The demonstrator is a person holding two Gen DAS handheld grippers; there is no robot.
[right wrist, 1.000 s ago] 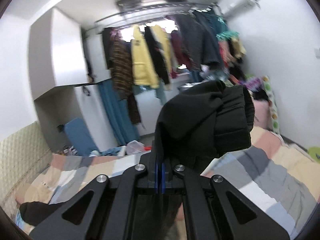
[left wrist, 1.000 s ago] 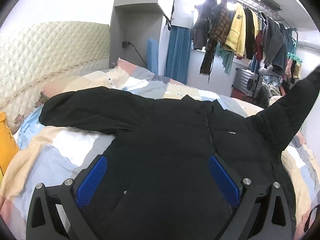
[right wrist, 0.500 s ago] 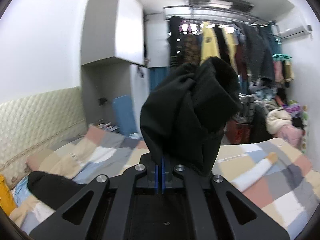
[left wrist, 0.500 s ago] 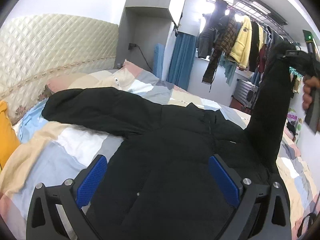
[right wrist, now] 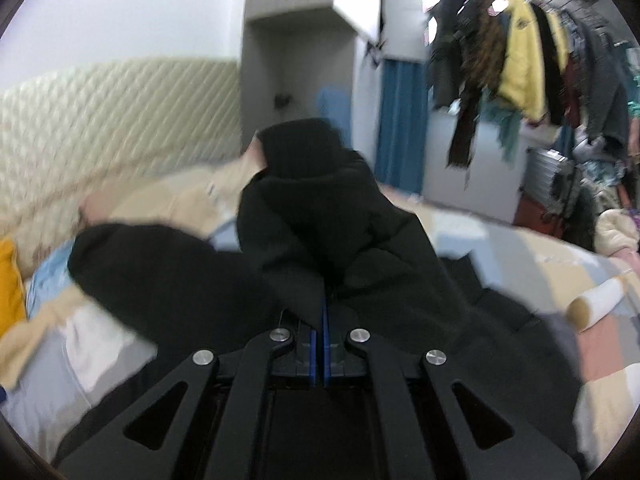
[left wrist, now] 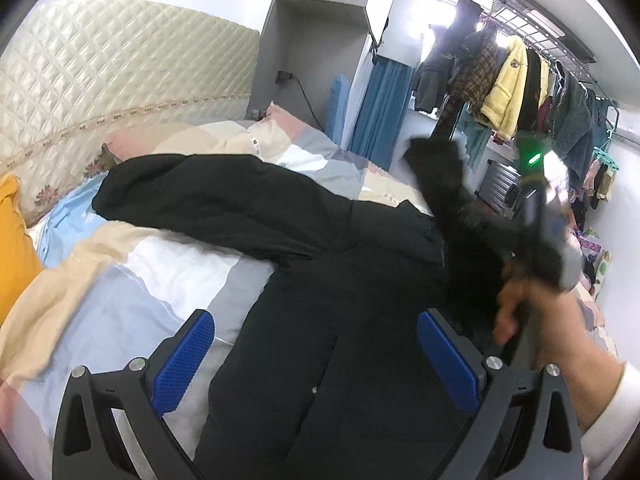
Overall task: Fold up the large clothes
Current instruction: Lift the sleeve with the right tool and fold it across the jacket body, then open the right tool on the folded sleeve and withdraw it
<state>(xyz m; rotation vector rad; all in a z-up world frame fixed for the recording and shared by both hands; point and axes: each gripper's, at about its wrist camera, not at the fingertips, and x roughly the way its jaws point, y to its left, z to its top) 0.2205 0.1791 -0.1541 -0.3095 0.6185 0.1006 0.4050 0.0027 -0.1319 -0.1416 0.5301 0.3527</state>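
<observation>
A large black jacket [left wrist: 320,320] lies front-up on the bed, its left sleeve [left wrist: 208,200] stretched out toward the headboard. My left gripper [left wrist: 316,364] is open and empty, hovering over the jacket's lower body. My right gripper [right wrist: 322,312] is shut on the jacket's right sleeve [right wrist: 320,216] near the cuff and holds it over the jacket's chest. In the left wrist view the right gripper [left wrist: 536,216] and the hand holding it are blurred, with the sleeve [left wrist: 444,176] sticking up past it.
The bed has a patchwork quilt [left wrist: 132,280] in pastel blocks. A quilted cream headboard [left wrist: 100,92] and an orange pillow [left wrist: 16,232] are at the left. A rack of hanging clothes [left wrist: 512,88] and a suitcase [left wrist: 500,188] stand beyond the bed's far side.
My right gripper has swung the held sleeve from high at the right down and leftward over the jacket's body. The left gripper has barely moved and stays open.
</observation>
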